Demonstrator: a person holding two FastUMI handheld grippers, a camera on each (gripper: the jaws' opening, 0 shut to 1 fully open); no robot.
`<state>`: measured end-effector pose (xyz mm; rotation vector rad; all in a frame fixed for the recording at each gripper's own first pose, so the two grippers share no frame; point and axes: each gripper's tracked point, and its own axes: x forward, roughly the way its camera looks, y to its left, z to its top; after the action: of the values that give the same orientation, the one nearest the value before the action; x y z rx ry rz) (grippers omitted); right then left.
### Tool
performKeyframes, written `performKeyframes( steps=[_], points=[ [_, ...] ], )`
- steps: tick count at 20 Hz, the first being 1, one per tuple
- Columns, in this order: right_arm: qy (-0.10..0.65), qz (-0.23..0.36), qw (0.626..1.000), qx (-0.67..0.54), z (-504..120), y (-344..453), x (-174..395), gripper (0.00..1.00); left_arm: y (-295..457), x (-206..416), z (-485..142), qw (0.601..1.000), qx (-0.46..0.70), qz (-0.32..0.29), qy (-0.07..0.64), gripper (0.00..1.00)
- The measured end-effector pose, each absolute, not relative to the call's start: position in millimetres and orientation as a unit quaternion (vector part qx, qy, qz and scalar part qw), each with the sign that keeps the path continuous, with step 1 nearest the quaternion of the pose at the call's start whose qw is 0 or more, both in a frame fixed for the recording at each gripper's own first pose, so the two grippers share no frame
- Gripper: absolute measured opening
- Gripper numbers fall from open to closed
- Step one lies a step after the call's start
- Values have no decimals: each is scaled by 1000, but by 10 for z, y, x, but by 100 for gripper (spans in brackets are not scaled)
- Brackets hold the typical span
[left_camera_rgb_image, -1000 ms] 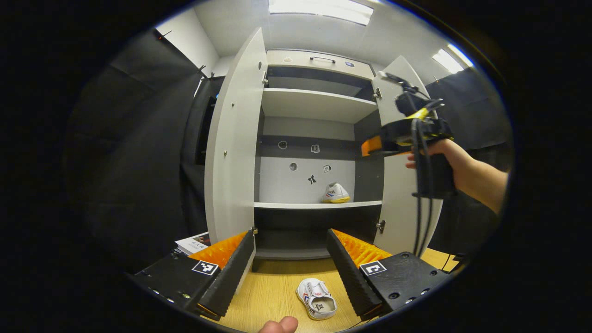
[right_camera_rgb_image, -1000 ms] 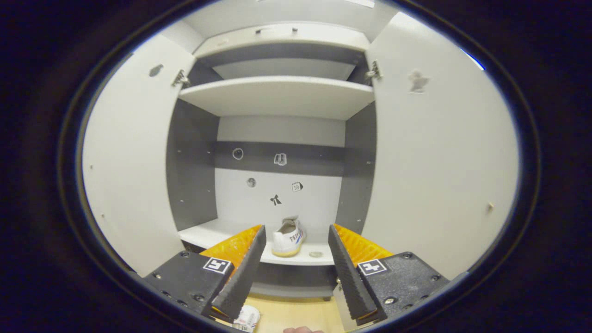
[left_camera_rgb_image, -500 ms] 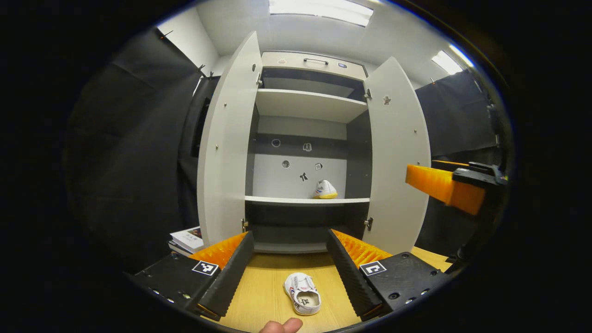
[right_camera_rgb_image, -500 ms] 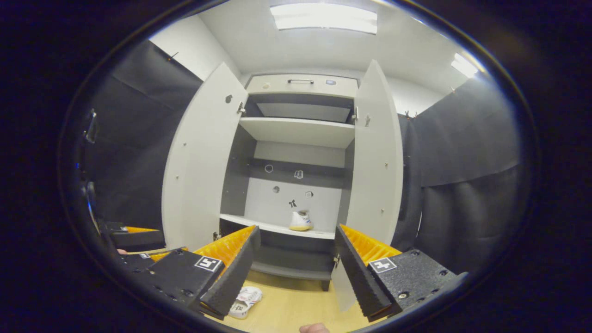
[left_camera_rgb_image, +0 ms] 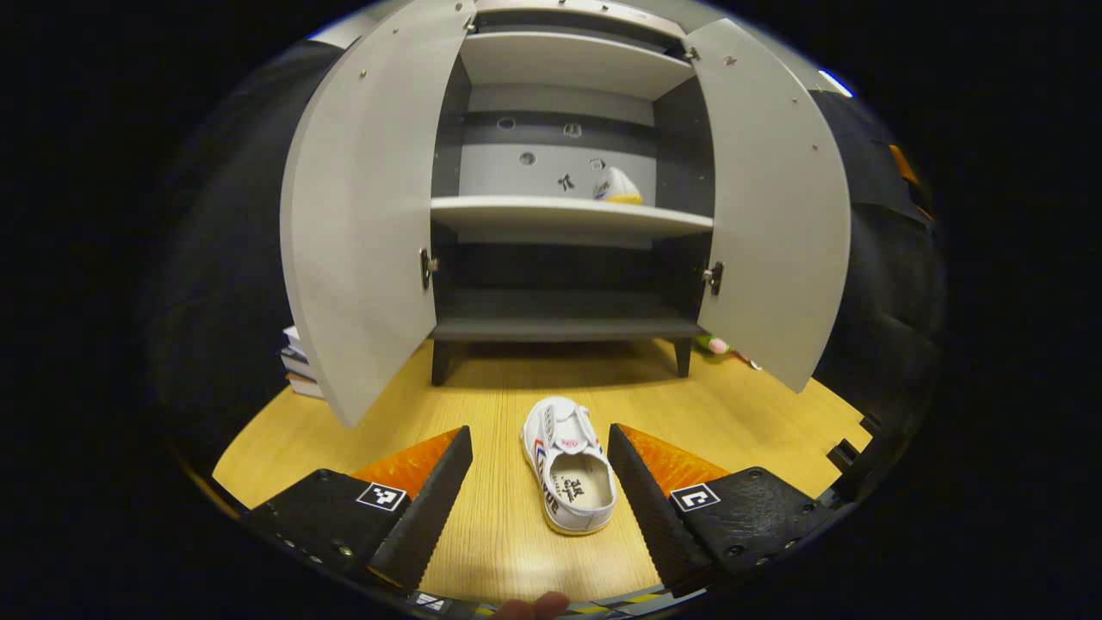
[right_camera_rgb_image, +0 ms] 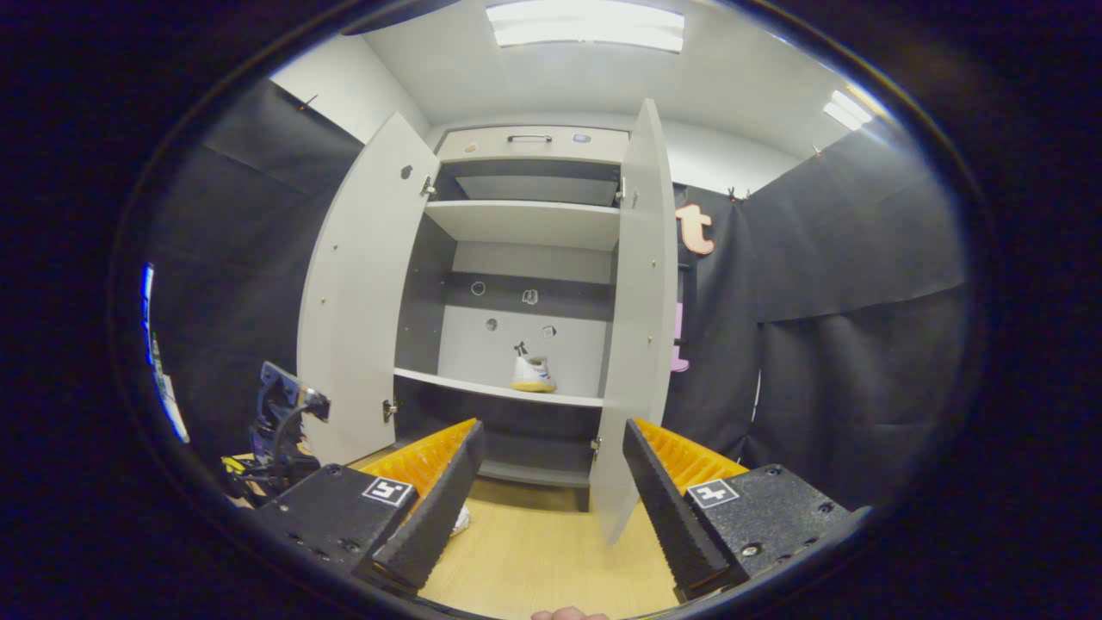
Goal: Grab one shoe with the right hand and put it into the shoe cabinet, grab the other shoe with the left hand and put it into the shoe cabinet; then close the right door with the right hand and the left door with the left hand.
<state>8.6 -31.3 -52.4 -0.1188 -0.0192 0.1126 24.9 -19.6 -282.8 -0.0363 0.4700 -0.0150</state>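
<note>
A white shoe (left_camera_rgb_image: 568,465) lies on the wooden floor (left_camera_rgb_image: 482,405), toe toward the shoe cabinet (left_camera_rgb_image: 560,215). My left gripper (left_camera_rgb_image: 540,491) hovers open just above it, one finger on each side, apart from it. Both cabinet doors, left (left_camera_rgb_image: 362,207) and right (left_camera_rgb_image: 775,198), stand open. The other white shoe (left_camera_rgb_image: 616,187) sits on the middle shelf at the right. In the right gripper view that shelved shoe (right_camera_rgb_image: 534,375) shows in the cabinet (right_camera_rgb_image: 516,284). My right gripper (right_camera_rgb_image: 547,491) is open and empty, back from the right door (right_camera_rgb_image: 637,327). A sliver of the floor shoe (right_camera_rgb_image: 461,519) peeks beside its left finger.
A stack of books (left_camera_rgb_image: 297,366) lies left of the cabinet. Small coloured objects (left_camera_rgb_image: 719,346) sit on the floor behind the right door. The left gripper's body with cables (right_camera_rgb_image: 280,422) appears at the left in the right gripper view. Black cloth walls both sides.
My left gripper has tilted down and dropped toward the floor shoe, which now lies between its fingers. My right gripper has pulled back and to the right, away from the cabinet.
</note>
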Motion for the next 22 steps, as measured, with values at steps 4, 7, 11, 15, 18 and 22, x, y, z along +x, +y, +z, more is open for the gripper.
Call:
performKeyframes(
  steps=[4,7,11,15,18,22],
  points=[
    [9,55,996,-66,-676,-376,154,100,-13,379,-3305,954,-3,11,299,96],
    [23,59,996,-63,-796,-359,254,100,-83,467,-3556,941,-8,-1,338,96],
    [48,60,995,-69,-965,-358,390,100,-175,594,-3786,928,-17,-14,372,96],
    [58,60,994,-70,-1044,-343,514,100,-136,675,-3971,916,-22,-8,401,95],
    [63,59,994,-72,-1101,-350,580,100,-78,799,-4032,915,-23,-1,403,96],
    [74,56,993,-70,-1132,-314,568,100,-27,1045,-4059,924,-20,5,382,96]
  ],
)
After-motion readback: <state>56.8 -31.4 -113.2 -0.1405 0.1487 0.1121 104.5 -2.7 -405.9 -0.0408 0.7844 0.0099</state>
